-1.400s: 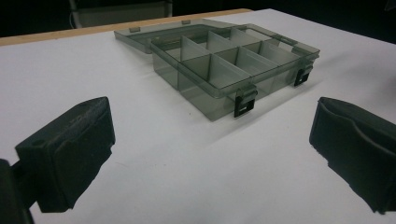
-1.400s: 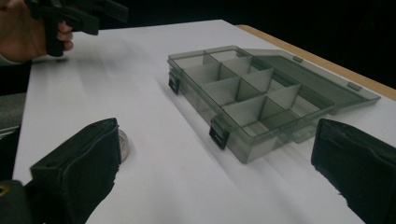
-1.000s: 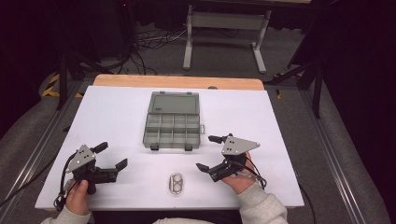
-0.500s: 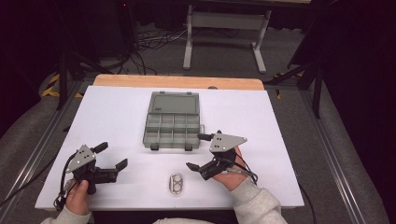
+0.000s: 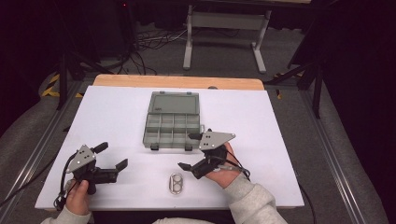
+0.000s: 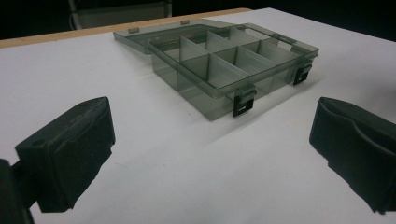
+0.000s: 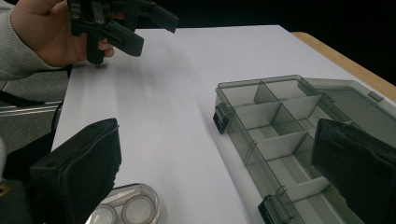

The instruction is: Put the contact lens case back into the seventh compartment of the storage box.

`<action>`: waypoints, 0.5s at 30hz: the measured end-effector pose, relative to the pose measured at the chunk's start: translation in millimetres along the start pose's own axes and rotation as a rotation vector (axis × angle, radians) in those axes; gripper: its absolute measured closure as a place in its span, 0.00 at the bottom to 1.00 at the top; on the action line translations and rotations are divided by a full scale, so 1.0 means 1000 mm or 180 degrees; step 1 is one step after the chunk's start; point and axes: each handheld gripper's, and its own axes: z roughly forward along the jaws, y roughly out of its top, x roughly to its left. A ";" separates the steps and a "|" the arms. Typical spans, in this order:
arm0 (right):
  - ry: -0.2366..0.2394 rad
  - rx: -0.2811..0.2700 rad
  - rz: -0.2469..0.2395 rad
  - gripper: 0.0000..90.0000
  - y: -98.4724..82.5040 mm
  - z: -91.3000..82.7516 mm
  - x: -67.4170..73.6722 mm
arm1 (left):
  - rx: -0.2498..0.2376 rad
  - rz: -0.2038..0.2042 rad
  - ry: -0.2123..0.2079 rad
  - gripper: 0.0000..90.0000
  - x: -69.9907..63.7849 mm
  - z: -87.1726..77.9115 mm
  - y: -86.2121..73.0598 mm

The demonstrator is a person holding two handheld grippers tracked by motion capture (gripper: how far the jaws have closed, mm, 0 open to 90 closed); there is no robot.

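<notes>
Peering past the right claw's (image 5: 192, 150) black padded jaws, I could see only part of the small clear twin-cup case (image 7: 125, 211), its near end cut off low in the right gripper view. Both claws stood spread and empty, the left claw (image 5: 114, 155) well apart. One smoky translucent plastic organiser box (image 5: 173, 123) lay open mid-table (image 5: 280, 140), two black latches on its front, just beyond the case.
</notes>
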 end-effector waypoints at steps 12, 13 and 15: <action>0.0130 0.0109 -0.0093 0.03 0.010 0.017 0.001 | 0.0012 -0.0002 -0.0005 0.01 0.000 0.000 0.000; 0.0142 0.0119 -0.0097 0.03 0.011 0.018 0.001 | 0.0011 -0.0002 -0.0005 0.01 0.000 0.000 0.000; 0.0166 0.0131 -0.0098 0.03 0.012 0.020 0.002 | 0.0012 -0.0001 -0.0006 0.01 0.000 0.000 0.000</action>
